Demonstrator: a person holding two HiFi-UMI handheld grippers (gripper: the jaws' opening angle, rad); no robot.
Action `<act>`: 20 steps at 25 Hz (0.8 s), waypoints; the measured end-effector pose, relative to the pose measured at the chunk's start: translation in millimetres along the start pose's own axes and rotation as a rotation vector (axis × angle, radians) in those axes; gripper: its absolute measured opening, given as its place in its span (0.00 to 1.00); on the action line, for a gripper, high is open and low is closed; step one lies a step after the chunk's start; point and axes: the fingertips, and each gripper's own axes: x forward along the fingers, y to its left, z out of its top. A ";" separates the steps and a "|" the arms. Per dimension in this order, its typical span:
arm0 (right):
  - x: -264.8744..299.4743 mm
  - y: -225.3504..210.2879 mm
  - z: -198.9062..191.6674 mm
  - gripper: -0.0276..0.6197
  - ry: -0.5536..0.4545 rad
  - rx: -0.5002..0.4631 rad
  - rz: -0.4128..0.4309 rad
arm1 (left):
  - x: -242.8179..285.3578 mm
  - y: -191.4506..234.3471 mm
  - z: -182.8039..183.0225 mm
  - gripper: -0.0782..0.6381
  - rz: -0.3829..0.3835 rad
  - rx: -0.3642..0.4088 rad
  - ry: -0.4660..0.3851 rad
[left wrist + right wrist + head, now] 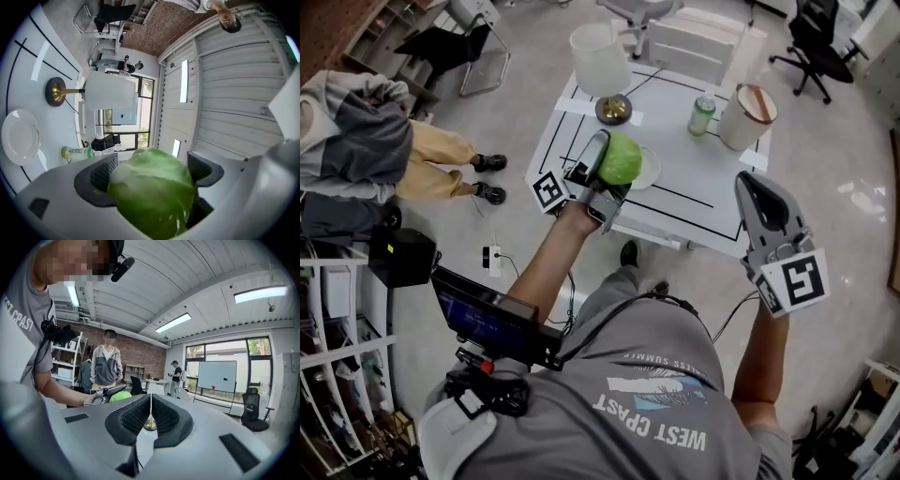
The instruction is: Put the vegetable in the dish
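The fingers (pixel 101 176) of your left gripper (pixel 611 167) are clamped on a green cabbage (pixel 152 197). One dark mesh pad presses each flank, and the head bulges up and forward past the pads. In the head view the cabbage sits at the tip of that gripper, over the near left part of the white table (pixel 712 183), just in front of a lamp (pixel 612 108) with a brass base and a white shade.

Immediately right of the cabbage lies the white plate (pixel 651 171). The cabbage covers the plate's left rim from above. In the left gripper view the plate lies bare and well off to the side, apart from the cabbage.

Further right on the table stand a green bottle (pixel 702 114) and then a white pitcher (pixel 748 117) with a brown top, both upright and near each other.

Rightmost is your right gripper (pixel 759 202), held off the table's near right edge. Its two mesh pads are closed together with nothing between them, and its marker cube (pixel 792 281) faces up.
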 end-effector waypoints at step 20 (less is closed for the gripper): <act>40.6 -4.9 -39.0 0.06 0.072 0.086 0.004 | -14.9 119.8 26.9 0.76 0.269 0.032 0.076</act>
